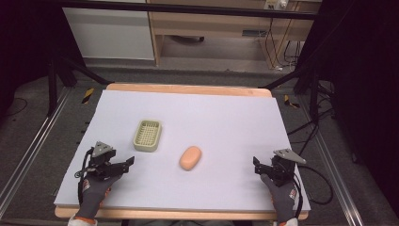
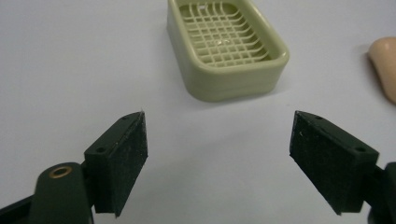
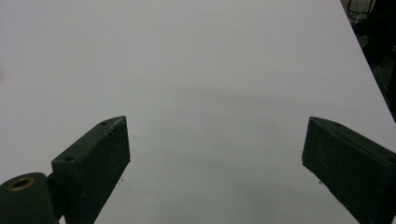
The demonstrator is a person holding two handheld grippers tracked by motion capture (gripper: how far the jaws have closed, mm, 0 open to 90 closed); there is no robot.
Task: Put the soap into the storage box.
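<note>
The left tongs (image 1: 126, 165) and right tongs (image 1: 257, 165) rest low at the near corners of the counter (image 1: 226, 117), each in a gloved hand, jaws spread wide and holding nothing. Between them, well apart from both, a peach soap (image 1: 190, 157) lies on the pale sheet, with a green soap dish (image 1: 147, 135) near its left, upright and empty. In the left gripper view the dish (image 2: 228, 49) sits ahead of the jaws; no writing can be read on either.
</note>
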